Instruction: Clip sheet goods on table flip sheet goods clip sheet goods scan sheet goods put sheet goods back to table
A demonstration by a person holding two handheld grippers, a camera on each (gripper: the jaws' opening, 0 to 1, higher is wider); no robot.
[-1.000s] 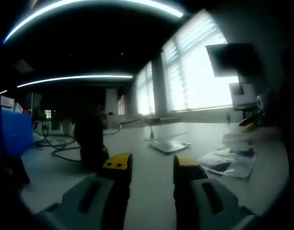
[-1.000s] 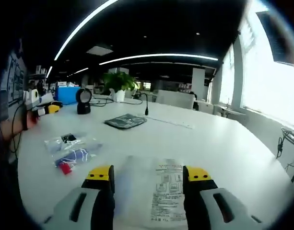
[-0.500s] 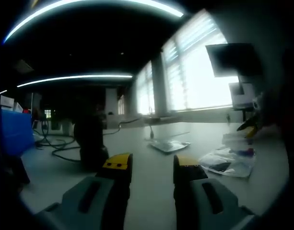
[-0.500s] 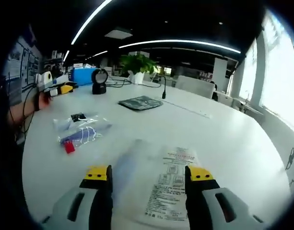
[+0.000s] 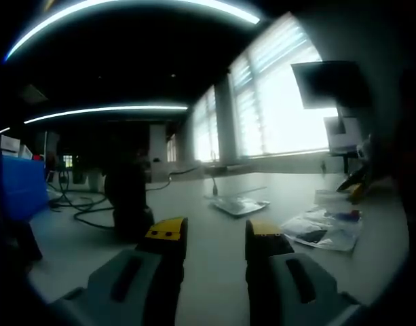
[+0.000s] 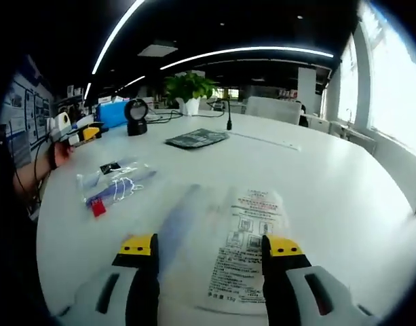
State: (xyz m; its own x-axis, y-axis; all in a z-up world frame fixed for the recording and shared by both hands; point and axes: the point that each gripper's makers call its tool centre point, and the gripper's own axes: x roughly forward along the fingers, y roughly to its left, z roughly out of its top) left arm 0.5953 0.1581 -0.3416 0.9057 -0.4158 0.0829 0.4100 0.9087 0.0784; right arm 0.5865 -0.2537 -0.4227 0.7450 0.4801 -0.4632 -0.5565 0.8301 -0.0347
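The clear printed bag (image 6: 231,251) lies flat on the white table (image 6: 330,183), directly ahead of the right gripper (image 6: 209,248), long axis running away between its open, empty jaws. The left gripper (image 5: 216,238), also open, waits well apart.

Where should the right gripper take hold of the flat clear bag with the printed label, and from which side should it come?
Probably the near edge of the flat clear plastic bag with the printed label. It lies flat on the white table, and that edge sits between the open fingers of the right gripper. Come in low from the near side, along the tabletop, to pinch the thin edge.
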